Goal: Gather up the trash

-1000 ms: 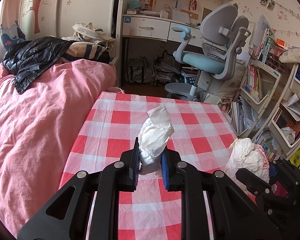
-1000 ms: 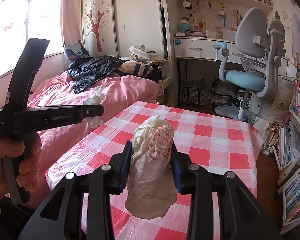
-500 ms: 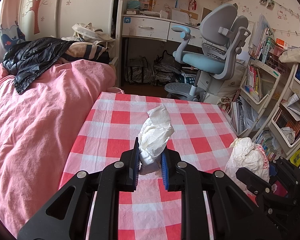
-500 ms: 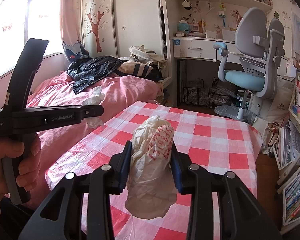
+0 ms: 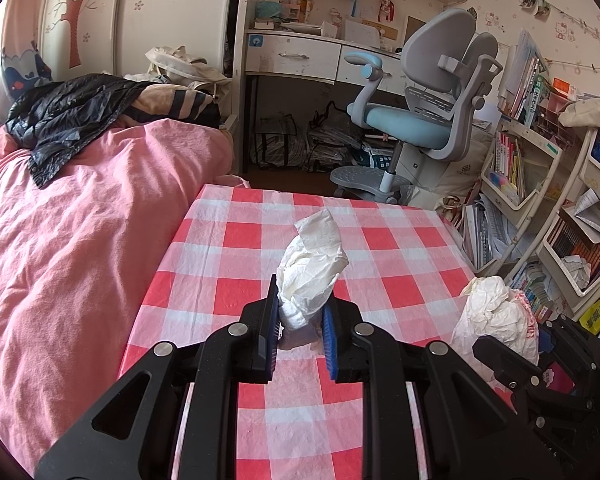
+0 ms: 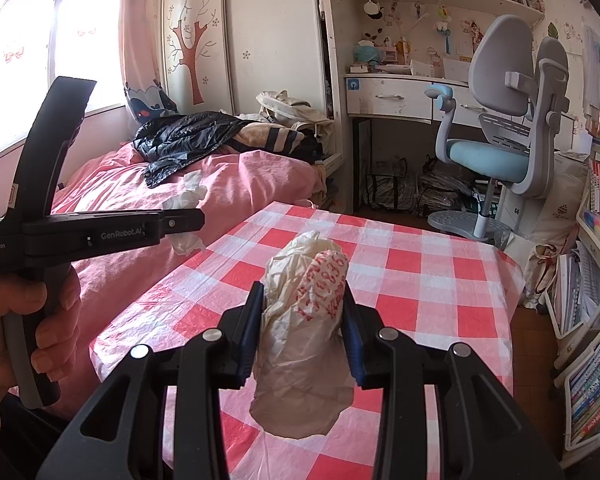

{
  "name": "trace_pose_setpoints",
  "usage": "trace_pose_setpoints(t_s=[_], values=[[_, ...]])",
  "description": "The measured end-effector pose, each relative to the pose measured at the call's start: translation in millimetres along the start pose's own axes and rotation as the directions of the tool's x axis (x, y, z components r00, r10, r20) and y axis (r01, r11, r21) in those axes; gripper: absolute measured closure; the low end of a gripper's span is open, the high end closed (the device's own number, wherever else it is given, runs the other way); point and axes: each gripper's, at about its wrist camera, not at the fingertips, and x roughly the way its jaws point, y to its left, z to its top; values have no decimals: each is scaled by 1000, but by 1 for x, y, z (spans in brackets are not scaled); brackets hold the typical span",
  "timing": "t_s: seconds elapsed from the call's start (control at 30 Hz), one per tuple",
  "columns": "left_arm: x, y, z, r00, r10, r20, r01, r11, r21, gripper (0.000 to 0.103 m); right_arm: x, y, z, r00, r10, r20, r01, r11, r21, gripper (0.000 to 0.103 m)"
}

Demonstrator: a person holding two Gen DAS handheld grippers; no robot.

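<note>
1. Bedroom setting: pink bed at left w/ a dark jacket on it; checked worktop in the centre; desk w/ swivel chair behind; bookshelves at right. No bin or trash bag opening visible in either view.

2. Left gripper, left wrist view: fingers closed to a narrow gap, pinching the lower end of a crumpled white tissue. Tissue stands up and forward out of the grip, held above the worktop; whether its bottom edge touches the cloth cannot be told.

3. Same tool seen from the right wrist view: left gripper is side-on over the bed edge, handle in the person's left hand; tissue shows at its tip.

4. Right gripper, right wrist view: fingers set wider apart, clamped on a crumpled plastic bag w/ red print. Bag bulges between the pads and hangs below them, clear of the worktop. From the left wrist view the bag appears near the worktop's right edge.

5. Step in hand (judgement): both pieces picked up; task approx. at the carry stage, drop-off not yet done.

6. Next move (judgement): bring tissue to the bag, or both to a bin out of view. Needs firm grip on both; bag mouth would have to be opened first, awkward w/ both tools occupied.
</note>
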Motion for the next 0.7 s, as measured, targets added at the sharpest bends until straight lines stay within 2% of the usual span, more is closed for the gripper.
trace_pose_setpoints(t_s=[0.7], values=[[0,0,0,1000,-1,0,1,1000,-1,87,2,-2,-1,1000,-2,-3,2,1000,-1,66]])
